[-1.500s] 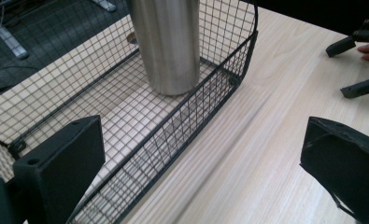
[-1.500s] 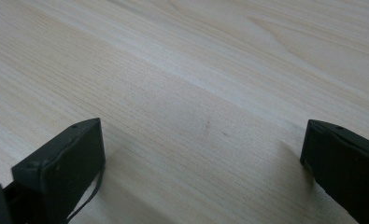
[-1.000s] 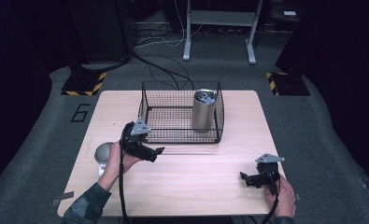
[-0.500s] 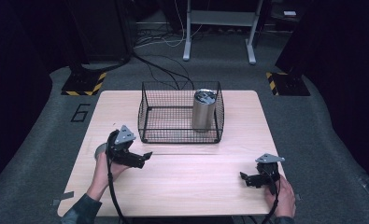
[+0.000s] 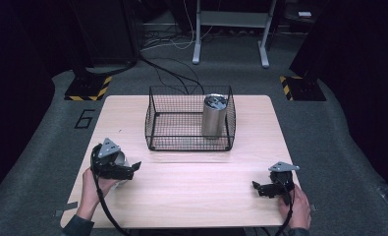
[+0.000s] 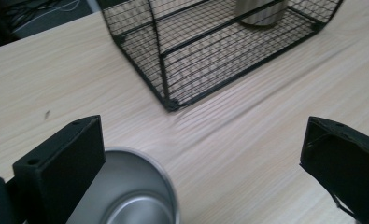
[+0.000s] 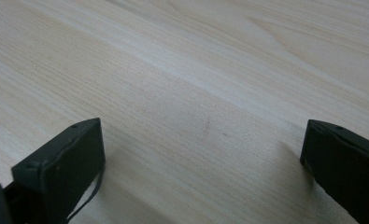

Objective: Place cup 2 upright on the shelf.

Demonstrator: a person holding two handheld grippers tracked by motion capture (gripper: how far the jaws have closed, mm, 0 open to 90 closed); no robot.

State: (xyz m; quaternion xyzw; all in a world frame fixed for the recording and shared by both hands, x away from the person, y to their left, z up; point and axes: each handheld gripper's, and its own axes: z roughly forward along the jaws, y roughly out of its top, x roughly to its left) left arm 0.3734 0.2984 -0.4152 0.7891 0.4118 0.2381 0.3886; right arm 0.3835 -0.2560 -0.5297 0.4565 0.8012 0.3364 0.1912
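Observation:
A black wire basket (image 5: 189, 123) stands on the wooden table (image 5: 196, 196), with a tall steel cylinder (image 5: 213, 117) upright in its right end. An open steel cup (image 5: 120, 160) sits near the table's front left. My left gripper (image 5: 131, 169) hovers over it, open. In the left gripper view the cup (image 6: 126, 196) lies low beside the left jaw, inside the left gripper's (image 6: 203, 154) wide gap and not clamped. The basket (image 6: 205, 51) and cylinder (image 6: 259, 11) are beyond it. My right gripper (image 5: 256, 188) rests open at the front right; in its own view the right gripper (image 7: 203, 149) holds nothing.
Bare wood lies between the two grippers and in front of the basket. Beyond the table are grey floor, cables (image 5: 172, 73), a metal stand (image 5: 231, 34) and yellow-black striped feet (image 5: 88, 88).
My left gripper has drawn back from near the basket's front left corner toward the near left, ending over the steel cup. The right gripper has stayed put.

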